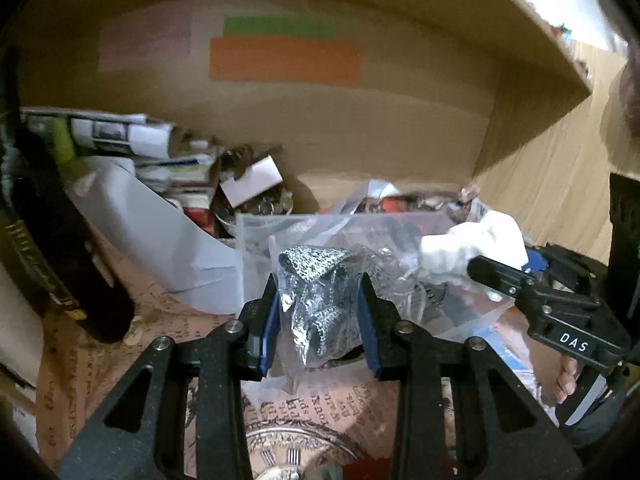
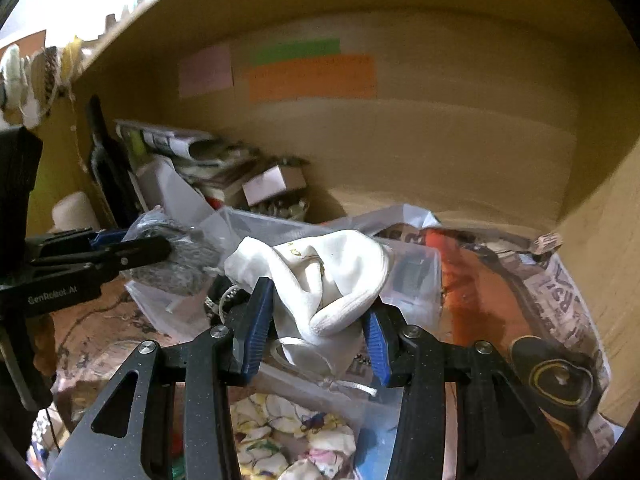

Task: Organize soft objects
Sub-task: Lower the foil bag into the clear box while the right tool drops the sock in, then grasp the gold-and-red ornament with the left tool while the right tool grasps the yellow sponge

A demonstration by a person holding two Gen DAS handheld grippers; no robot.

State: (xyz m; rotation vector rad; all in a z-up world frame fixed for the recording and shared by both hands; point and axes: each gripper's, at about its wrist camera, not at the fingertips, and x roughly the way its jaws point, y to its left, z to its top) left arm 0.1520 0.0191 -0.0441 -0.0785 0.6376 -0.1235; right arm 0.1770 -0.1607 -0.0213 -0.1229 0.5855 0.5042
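Left gripper (image 1: pixel 322 320) has its blue-padded jaws clamped on a black-and-white patterned cloth (image 1: pixel 316 280) that's inside a clear plastic bag (image 1: pixel 360 236), held up just above the printed paper lining (image 1: pixel 120 344) of the shelf. Right gripper (image 2: pixel 316 328) jaws are squeezed on a bunched-up white sock (image 2: pixel 320 276), which sits right over that same bag, just right of the patterned bundle. Below the sock you can see a floral fabric piece (image 2: pixel 288 432) in another clear bag.

Further out: a newspaper-print bag (image 2: pixel 560 300) to the right, a messy stack of papers and small boxes (image 1: pixel 172 160) at back left, a dark bottle (image 1: pixel 52 248) far left, and pink, green and orange sticky notes (image 1: pixel 284 60) on the cardboard back wall (image 1: pixel 400 120).
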